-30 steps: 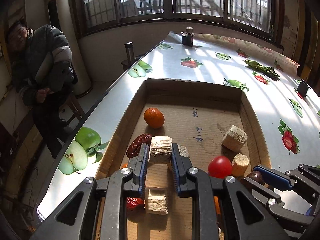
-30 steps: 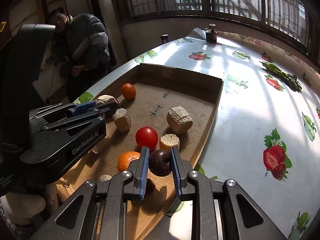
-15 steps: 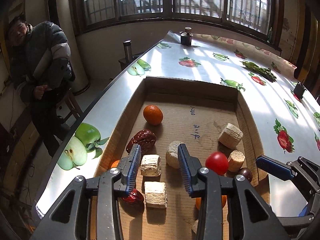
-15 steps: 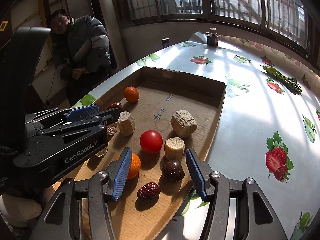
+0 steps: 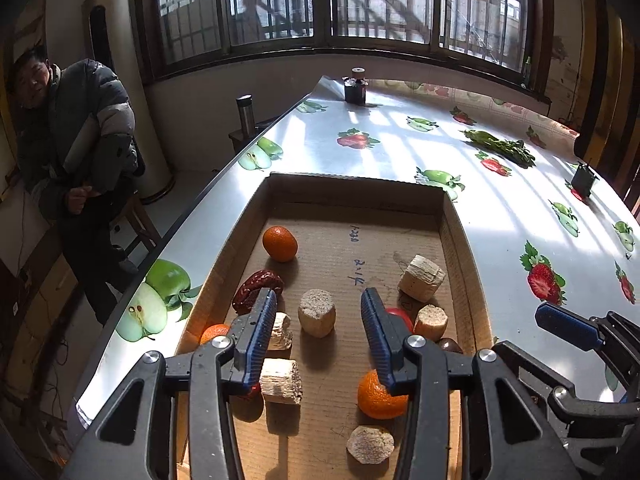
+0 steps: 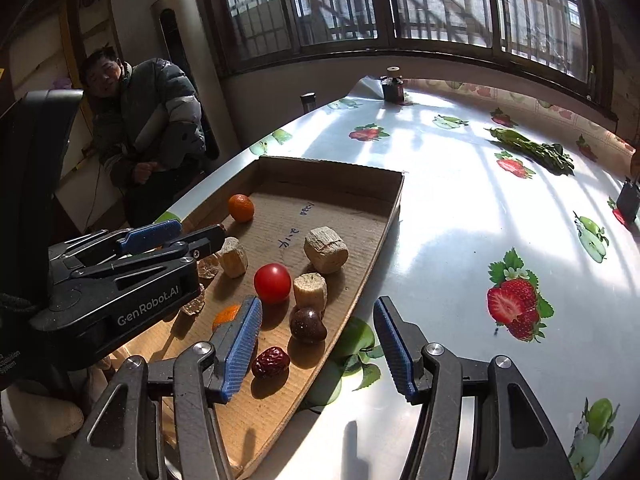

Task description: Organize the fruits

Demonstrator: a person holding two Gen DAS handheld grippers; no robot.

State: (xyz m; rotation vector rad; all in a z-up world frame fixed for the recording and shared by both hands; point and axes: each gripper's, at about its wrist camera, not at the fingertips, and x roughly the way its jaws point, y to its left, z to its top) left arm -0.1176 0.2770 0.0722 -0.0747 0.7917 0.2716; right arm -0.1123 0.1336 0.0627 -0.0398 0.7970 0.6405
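A shallow cardboard tray (image 5: 452, 232) holds a mandarin (image 5: 280, 243), a red date (image 5: 256, 290), a second mandarin (image 5: 380, 398) and several tan cut chunks. My left gripper (image 5: 318, 304) hovers over it, jaws opening. A round tan chunk (image 5: 317, 312) lies untouched between them and a cut tan block (image 5: 280, 334) sits by the left finger. My right gripper (image 6: 318, 312) is opening above the tray's near right corner. A dark round fruit (image 6: 308, 323) rests loose below it, beside a red tomato (image 6: 272, 283) and a small date (image 6: 271, 361).
The tray lies along the left edge of a table with a fruit-print cloth (image 6: 480, 216). A bunch of greens (image 6: 528, 148), a small dark bottle (image 6: 393, 86) and a black clip (image 6: 629, 196) stand farther off. A person in a puffer jacket (image 6: 152, 120) sits past the table's left edge.
Both grippers went from shut to open and drew back a little. The left let go of the tan block, the right let go of the dark fruit; both now lie in the tray.
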